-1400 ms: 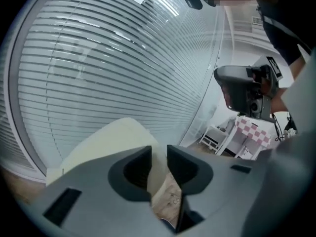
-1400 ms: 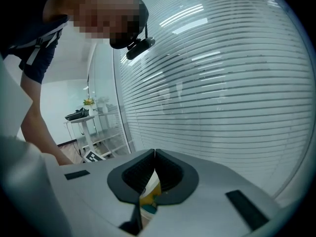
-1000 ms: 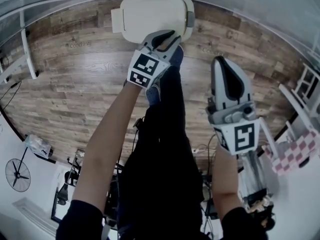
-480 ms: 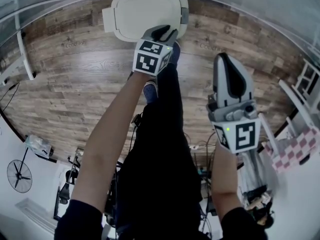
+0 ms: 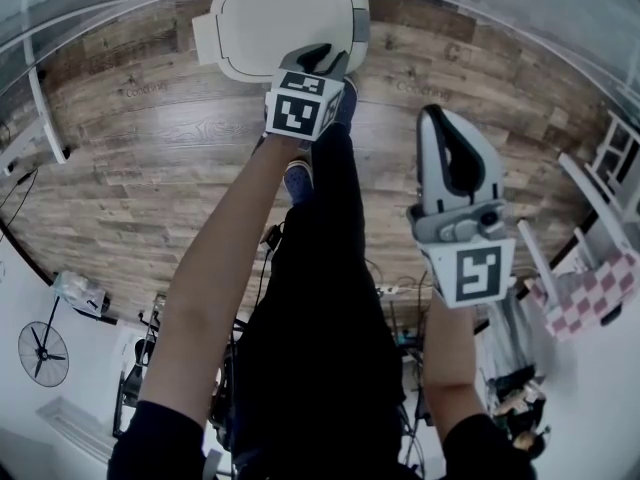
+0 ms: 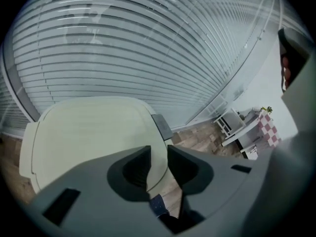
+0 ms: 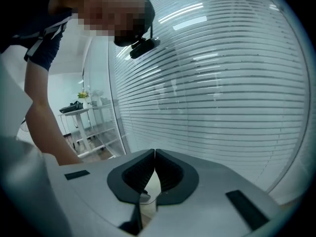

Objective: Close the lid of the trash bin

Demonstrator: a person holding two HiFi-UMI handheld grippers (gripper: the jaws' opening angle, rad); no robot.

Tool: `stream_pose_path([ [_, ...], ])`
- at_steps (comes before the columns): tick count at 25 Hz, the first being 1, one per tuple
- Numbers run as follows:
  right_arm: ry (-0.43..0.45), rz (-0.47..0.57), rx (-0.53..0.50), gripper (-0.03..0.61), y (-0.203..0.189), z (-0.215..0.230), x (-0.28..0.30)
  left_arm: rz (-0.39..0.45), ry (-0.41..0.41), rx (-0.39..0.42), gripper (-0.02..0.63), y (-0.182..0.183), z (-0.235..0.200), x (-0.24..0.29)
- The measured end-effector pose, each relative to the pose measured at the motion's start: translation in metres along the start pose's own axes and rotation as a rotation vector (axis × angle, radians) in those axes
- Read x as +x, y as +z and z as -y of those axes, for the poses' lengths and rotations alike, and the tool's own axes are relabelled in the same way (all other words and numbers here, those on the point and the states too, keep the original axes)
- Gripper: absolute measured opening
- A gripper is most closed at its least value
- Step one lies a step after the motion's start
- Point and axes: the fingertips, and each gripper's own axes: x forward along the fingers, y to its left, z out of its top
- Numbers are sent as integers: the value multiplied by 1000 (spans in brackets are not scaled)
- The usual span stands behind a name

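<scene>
Hovering at the near edge of the trash bin (image 5: 215, 43), the left gripper (image 5: 320, 60) has its jaws released, a narrow gap between them and nothing caught in it. The cream lid (image 5: 285, 18) lies flat across the bin's top and looks down or all but down. The bin stands on the wooden floor (image 5: 150, 168) by the glass wall, just ahead of the person's blue shoe (image 5: 346, 108). The right gripper (image 5: 445, 133) hangs well to the side, its jaws clenched tip to tip on nothing.

If the lid is not fully seated, a push this near the rim could slip off the edge. It could also shove the light bin along the smooth boards.

Counted: one bin, one lid, two grippers.
</scene>
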Motion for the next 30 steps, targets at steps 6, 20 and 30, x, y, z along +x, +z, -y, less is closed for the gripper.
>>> stream_pose_path([
  [6,24,-22,-3,5,-9,-6,-2,13,7,-22,100,3,0,-2],
  [20,18,-1,-45,5,3,-3,-10,4,-54,-116,203,-19,-5,-43],
  [30,32,40,-72,5,32,-22,-24,311,-24,-96,239,18,6,-150],
])
